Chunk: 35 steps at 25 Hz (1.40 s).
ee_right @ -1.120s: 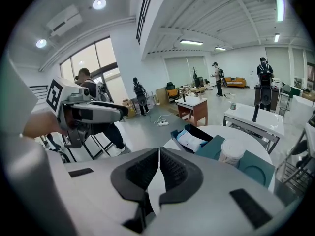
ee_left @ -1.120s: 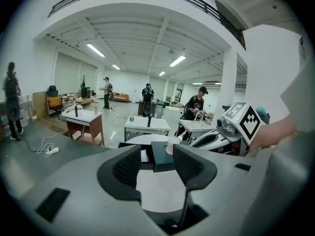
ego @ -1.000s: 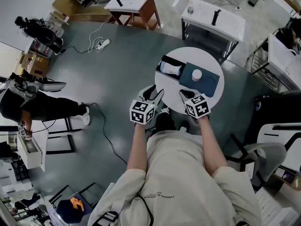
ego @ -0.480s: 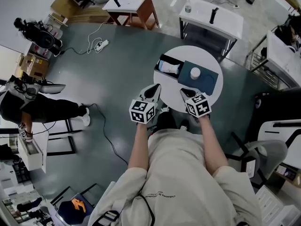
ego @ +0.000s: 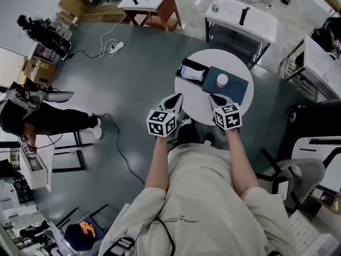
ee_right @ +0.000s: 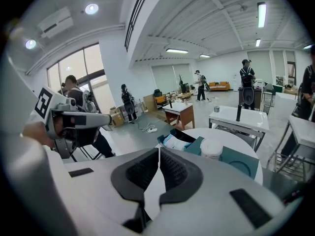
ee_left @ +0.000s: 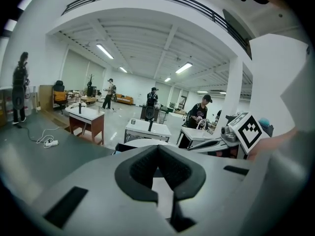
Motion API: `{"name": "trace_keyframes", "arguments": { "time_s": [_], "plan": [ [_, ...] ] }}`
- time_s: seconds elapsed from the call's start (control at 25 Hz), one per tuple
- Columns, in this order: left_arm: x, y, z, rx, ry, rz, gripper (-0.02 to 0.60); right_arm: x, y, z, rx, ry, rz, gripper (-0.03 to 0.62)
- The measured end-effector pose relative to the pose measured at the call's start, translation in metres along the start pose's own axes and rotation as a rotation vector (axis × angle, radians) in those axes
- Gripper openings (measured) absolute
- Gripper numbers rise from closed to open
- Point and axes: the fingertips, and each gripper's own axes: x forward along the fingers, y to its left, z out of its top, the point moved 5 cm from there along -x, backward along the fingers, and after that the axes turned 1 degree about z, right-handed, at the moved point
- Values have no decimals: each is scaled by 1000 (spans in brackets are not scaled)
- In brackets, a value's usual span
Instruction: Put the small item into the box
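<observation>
A round white table [ego: 200, 108] carries an open dark box [ego: 193, 73] with a white and blue bundle inside it. Beside the box lies a teal tray [ego: 234, 92], and a small white round container [ego: 222, 80] stands on it. My left gripper [ego: 175, 101] hovers at the table's near left edge, shut on nothing. My right gripper [ego: 217, 100] is over the near edge, short of the teal tray, shut and empty too. In the right gripper view the box [ee_right: 173, 139] and the container [ee_right: 211, 148] lie ahead of the closed jaws.
Beyond the round table stand a white table [ego: 242, 20] with a black bottle and a brown-legged side table [ego: 149, 3]. A cable and power strip [ego: 114, 51] lie on the grey floor at left. A person [ego: 37, 119] is at far left, chairs [ego: 314, 169] at right.
The left gripper's jaws, spread a second ago, have closed with nothing between them. Both grippers stay at the table's near edge; the right one has shifted slightly right.
</observation>
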Motion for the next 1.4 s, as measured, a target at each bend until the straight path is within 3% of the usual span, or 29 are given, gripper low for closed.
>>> {"name": "trace_keyframes", "arguments": {
  "time_s": [0.56, 1.08, 1.4],
  "plan": [
    [4, -6, -9, 55, 43, -15, 21, -6, -10, -5, 23, 10, -66, 35],
    [2, -4, -15, 53, 49, -24, 21, 4, -5, -1, 13, 1, -47, 35],
    [-7, 7, -16, 34, 43, 7, 21, 9, 7, 9, 5, -42, 14, 35]
  ]
}}
